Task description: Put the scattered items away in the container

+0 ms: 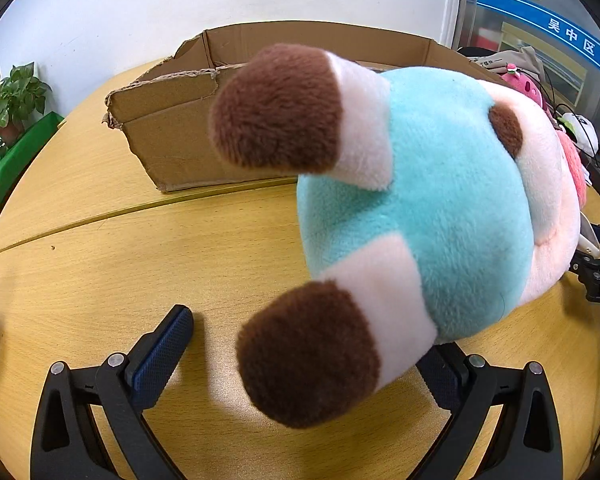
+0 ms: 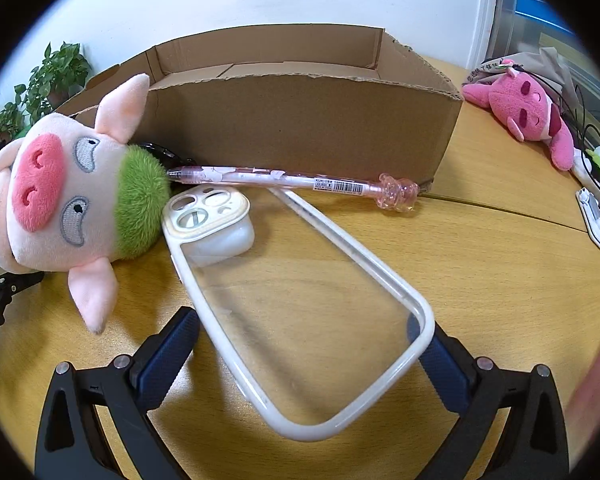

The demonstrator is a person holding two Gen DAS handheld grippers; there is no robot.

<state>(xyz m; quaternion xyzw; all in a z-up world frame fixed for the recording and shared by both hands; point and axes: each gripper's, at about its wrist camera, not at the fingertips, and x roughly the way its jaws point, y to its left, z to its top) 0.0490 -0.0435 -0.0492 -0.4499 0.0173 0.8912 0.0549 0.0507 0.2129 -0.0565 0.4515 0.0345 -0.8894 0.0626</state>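
Both the left gripper and right gripper have jaws wide apart, and the pink pen has a barcode sticker saying "KUKI".

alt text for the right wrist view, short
The open right gripper straddles a clear white-rimmed phone case on a wooden table. Beyond it lie a pink pen and, to the left, a pig plush, in front of an open cardboard box.
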